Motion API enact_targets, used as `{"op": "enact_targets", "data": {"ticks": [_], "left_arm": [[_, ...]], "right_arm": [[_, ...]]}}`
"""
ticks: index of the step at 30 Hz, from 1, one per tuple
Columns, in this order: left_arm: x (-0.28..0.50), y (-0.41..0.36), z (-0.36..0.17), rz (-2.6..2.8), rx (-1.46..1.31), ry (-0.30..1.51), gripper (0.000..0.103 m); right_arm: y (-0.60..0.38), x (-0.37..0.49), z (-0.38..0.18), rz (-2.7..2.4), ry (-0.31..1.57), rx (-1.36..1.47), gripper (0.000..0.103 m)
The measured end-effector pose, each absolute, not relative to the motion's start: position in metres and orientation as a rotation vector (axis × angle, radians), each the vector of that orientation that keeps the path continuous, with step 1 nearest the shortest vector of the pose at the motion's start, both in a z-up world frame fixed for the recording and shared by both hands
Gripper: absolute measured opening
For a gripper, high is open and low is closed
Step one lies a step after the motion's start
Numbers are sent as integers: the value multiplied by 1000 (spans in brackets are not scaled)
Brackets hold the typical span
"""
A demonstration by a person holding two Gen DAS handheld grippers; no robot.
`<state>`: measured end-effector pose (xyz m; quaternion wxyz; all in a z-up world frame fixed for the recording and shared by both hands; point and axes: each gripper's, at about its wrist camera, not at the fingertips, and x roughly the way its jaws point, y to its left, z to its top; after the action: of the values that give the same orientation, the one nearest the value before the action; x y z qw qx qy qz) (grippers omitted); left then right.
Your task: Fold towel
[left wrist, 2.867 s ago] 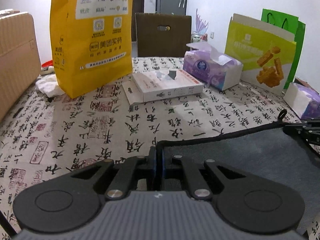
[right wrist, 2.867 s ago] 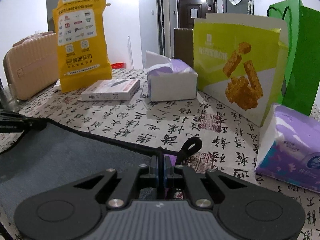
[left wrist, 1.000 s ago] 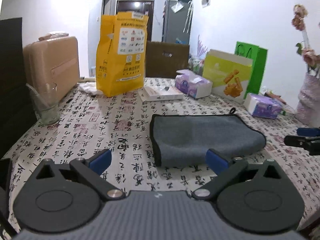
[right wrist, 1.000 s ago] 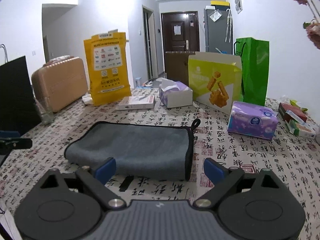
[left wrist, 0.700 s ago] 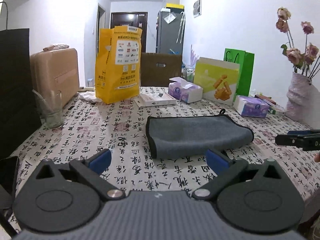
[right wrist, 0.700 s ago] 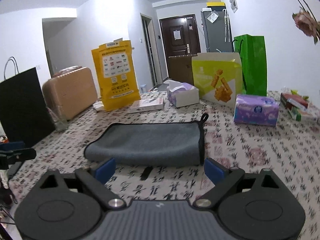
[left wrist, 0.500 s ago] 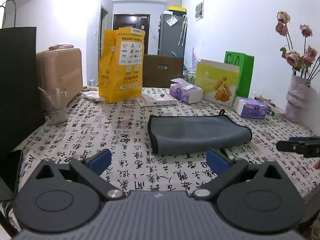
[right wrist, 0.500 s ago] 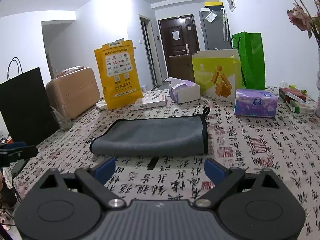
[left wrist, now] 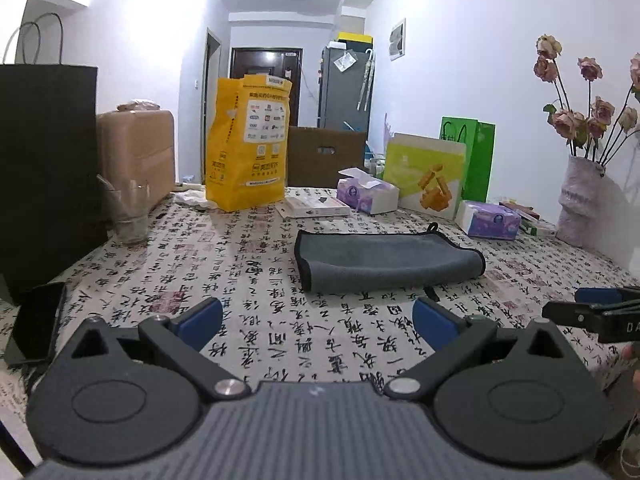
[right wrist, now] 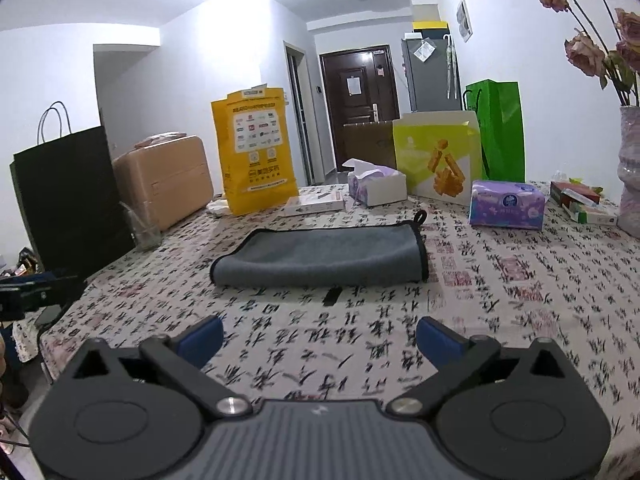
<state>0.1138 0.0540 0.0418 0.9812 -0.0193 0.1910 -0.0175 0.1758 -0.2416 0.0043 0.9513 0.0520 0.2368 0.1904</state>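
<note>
A grey towel [left wrist: 386, 261] with black trim lies folded on the calligraphy-print tablecloth [left wrist: 224, 272], its hanging loop at the far right corner. It also shows in the right wrist view [right wrist: 320, 257]. My left gripper [left wrist: 318, 322] is open and empty, held back from the towel near the table's front edge. My right gripper [right wrist: 319, 340] is open and empty, also well back from the towel. The right gripper's tip shows at the right edge of the left wrist view [left wrist: 592, 314].
At the back stand a yellow bag [left wrist: 249, 160], a flat box [left wrist: 314, 207], tissue boxes [left wrist: 368, 195], a lime bag [left wrist: 430, 184] and a green bag [left wrist: 476, 160]. A glass [left wrist: 129, 216], a black bag [left wrist: 44, 176] and a phone [left wrist: 34, 324] are left; a vase [left wrist: 582, 204] is right.
Both grippers let go of the towel's edge, opened, and drew back toward the front of the table. The towel stays folded where it was laid.
</note>
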Motion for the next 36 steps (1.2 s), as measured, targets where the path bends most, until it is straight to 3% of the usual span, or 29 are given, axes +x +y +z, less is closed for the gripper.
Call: {"op": "enact_targets", "data": {"ticks": [16, 36], "left_arm": [[53, 38, 30, -75, -2, 278, 103], [16, 23, 5, -82, 34, 291, 103]], "right_arm": [[-223, 96, 2, 345, 374, -16, 103], [-227, 41, -18, 328, 360, 15, 103]]}}
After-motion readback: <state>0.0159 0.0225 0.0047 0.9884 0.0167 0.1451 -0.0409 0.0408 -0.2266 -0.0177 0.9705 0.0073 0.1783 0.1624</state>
